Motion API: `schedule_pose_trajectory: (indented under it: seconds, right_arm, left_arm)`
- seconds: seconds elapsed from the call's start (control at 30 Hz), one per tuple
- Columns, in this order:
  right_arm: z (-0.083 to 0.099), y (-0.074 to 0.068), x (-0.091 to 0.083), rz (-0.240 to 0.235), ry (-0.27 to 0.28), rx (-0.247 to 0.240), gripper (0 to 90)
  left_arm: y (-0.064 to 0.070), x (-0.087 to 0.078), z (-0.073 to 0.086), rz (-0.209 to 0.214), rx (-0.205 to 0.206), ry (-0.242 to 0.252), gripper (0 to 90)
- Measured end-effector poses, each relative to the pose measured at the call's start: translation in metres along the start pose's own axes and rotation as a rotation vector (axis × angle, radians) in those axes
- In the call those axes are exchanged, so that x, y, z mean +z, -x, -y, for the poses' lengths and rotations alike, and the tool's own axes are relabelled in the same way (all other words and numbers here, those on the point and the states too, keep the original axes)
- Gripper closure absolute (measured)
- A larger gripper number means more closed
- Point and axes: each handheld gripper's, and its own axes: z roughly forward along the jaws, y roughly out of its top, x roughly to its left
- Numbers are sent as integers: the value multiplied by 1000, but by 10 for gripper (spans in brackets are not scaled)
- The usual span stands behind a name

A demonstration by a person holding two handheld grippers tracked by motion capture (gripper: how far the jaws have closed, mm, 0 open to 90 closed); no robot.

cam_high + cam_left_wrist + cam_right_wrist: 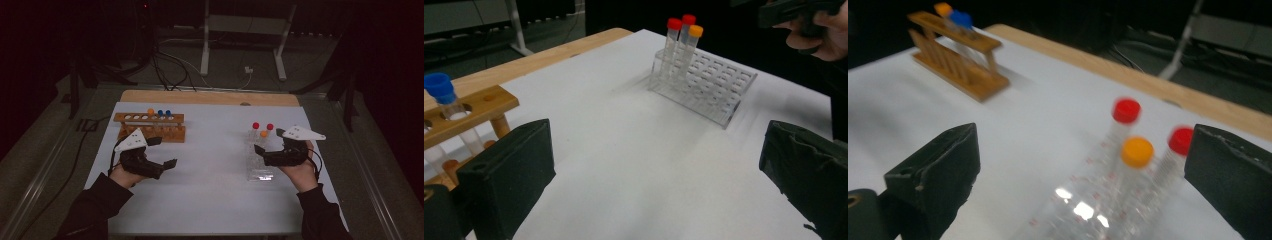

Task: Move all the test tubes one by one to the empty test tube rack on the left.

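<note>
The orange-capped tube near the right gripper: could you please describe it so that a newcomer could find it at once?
On the white table top, find the clear plastic rack on the person's right, in front of the right gripper. Three capped tubes stand together at its far end. The orange-capped tube is the one nearest the person; its two neighbours have red caps.

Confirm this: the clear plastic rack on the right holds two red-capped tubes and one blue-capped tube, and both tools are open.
One detail is wrong: the third tube in the clear plastic rack is the orange-capped tube, not blue, as the left gripper view shows. The two red-capped tubes are there, and the left tool and right tool are open.
</note>
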Motion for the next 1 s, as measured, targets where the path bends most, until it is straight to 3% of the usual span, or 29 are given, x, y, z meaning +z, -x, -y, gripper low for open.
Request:
schedule_pose_trajectory:
  seconds: [0.17,0.27,0.37,0.47,0.6,0.73,1.0]
  right_arm:
    - [14,8,10,29,-40,20,108]
    - [22,11,18,51,-70,28,211]
    - [28,13,26,124,-126,7,354]
    - [31,18,32,142,-148,43,447]
    - [32,24,37,125,-162,76,536]
    - [33,27,42,106,-176,76,604]
    - [29,26,54,109,-190,38,719]
  left_arm:
    - [6,3,5,16,23,-17,21]
    - [8,3,6,23,33,-28,21]
    - [8,4,7,21,34,-31,21]
    - [7,4,8,32,29,-37,21]
    - [7,5,9,35,27,-38,21]
    - [7,5,9,36,23,-41,21]
    - [5,6,11,41,19,-52,21]
